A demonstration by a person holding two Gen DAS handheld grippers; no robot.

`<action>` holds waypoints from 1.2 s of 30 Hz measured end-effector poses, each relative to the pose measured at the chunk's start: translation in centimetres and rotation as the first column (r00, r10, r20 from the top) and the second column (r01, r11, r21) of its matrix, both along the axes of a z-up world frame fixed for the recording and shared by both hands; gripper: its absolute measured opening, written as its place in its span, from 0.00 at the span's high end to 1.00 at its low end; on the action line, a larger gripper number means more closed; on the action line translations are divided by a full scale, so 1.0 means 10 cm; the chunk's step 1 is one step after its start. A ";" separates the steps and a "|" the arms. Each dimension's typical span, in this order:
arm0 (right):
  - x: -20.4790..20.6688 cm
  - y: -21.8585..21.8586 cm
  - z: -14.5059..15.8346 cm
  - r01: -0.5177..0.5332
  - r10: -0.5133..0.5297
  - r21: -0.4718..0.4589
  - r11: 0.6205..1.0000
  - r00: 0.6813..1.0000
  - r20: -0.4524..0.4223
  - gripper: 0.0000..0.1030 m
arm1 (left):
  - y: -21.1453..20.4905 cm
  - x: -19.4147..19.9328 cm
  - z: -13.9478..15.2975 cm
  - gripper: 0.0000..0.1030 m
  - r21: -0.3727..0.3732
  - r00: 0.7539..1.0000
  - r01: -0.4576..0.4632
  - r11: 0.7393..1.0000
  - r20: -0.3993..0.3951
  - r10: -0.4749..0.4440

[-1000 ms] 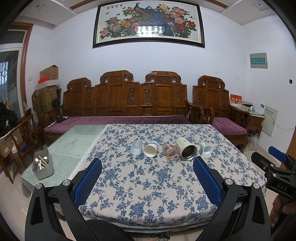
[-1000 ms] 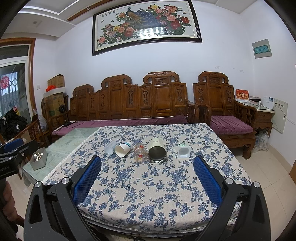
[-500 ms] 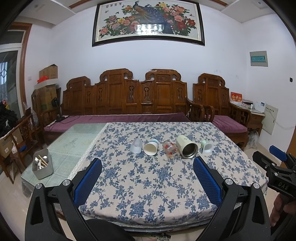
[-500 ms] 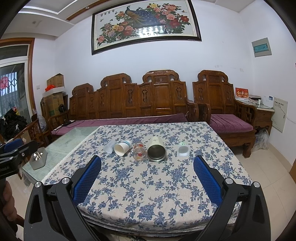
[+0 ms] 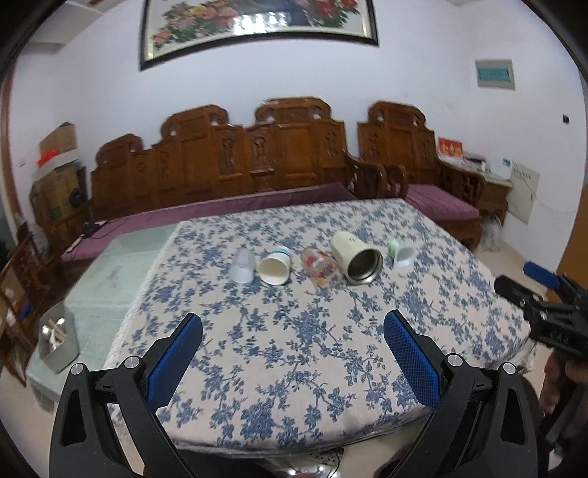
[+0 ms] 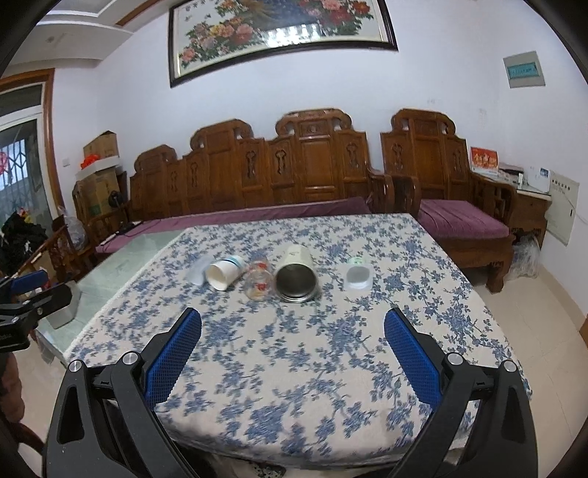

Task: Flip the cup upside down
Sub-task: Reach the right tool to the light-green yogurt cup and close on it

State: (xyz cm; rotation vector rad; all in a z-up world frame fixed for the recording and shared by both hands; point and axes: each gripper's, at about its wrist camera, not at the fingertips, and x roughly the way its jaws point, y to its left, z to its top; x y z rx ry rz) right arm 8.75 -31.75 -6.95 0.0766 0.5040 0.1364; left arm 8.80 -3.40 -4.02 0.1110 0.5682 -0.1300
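Living room with carved wooden benches [image 6: 312, 165] along the back wall and a framed flower painting [image 6: 283, 33] above. Nearer, a table [image 5: 294, 367] under a blue-flowered cloth, with a row of five cups across its middle, all lying on their sides.

Left to right along the row: clear plastic cup [image 5: 243, 265], apparently empty; white paper cup [image 5: 275, 265], mouth facing the camera, inside bare; small glass [image 5: 319, 266] with red print, nothing visible inside; large cream cup [image 5: 356, 257] with a steel lining, mouth toward the camera, empty; small pale green cup [image 5: 402, 253], mouth forward, empty as far as can be told.

Off the table's left edge, on a glass surface, a grey bin [image 5: 58, 338] holding pale sticks, possibly chopsticks.

Left gripper [image 5: 293, 325] low over the near table edge, blue pads spread wide, holding nothing. Right gripper [image 6: 293, 320] likewise spread wide and empty, aimed at the row, well apart from it.

Task apparently not yet begun: no cup touched, none standing mouth down. Approach, grasp and flip all left to do. Which cup is meant cannot be told.
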 end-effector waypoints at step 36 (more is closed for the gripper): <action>3.67 -0.61 -1.08 -0.020 -0.020 -0.081 0.996 0.883 -0.469 0.43 | -0.56 2.18 -1.09 0.08 -0.086 0.964 0.143 0.986 -0.215 -0.159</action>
